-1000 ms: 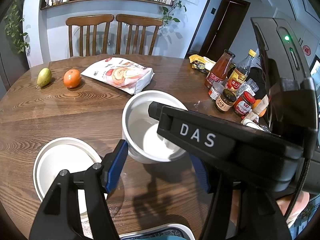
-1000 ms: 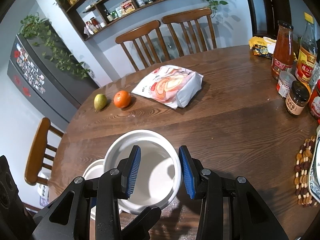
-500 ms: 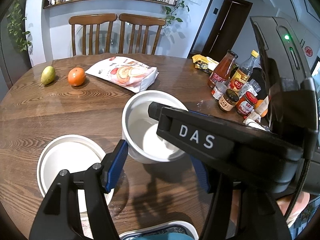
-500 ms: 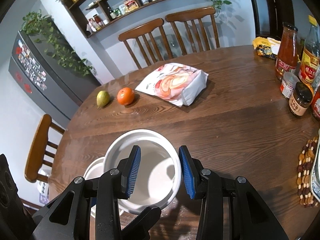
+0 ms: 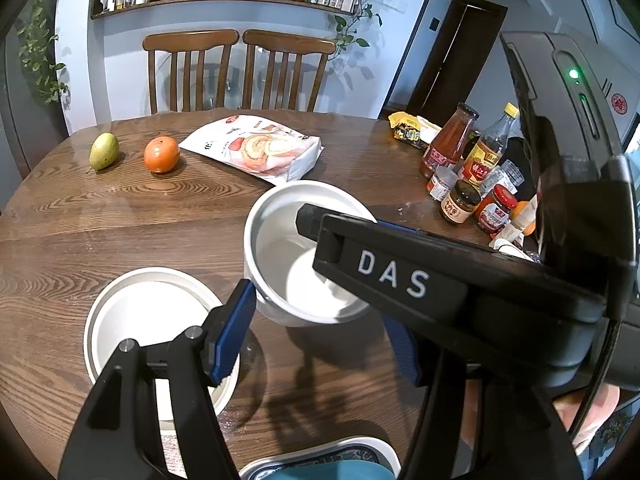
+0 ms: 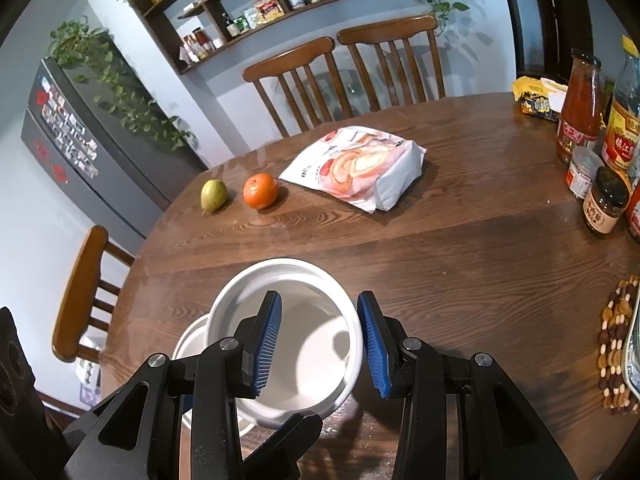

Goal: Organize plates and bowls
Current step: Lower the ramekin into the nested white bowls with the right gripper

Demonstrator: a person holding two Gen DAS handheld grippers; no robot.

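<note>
The raised white bowl [image 6: 286, 344] sits between the right gripper's [image 6: 320, 340] blue pads, its right wall pinched from inside and outside, so the gripper is clamped on the bowl. Over the last second the bowl has kept its place between the pads while the table scenery slid toward 5 o'clock in the right wrist view, and the second white bowl [image 5: 148, 320] on the table has come further into view at 7 o'clock of the carried one. That suggests the carry is heading toward nesting one bowl into the other.

The left gripper [image 5: 320, 336] hangs spread, holding nothing. In the left wrist view the right gripper's black body covers the carried bowl's right rim, so the contact there is hidden. A patterned plate [image 5: 320, 458] is cut off at 6 o'clock. Whether the carried bowl clears the table [image 6: 460, 248] cannot be told for certain.
</note>
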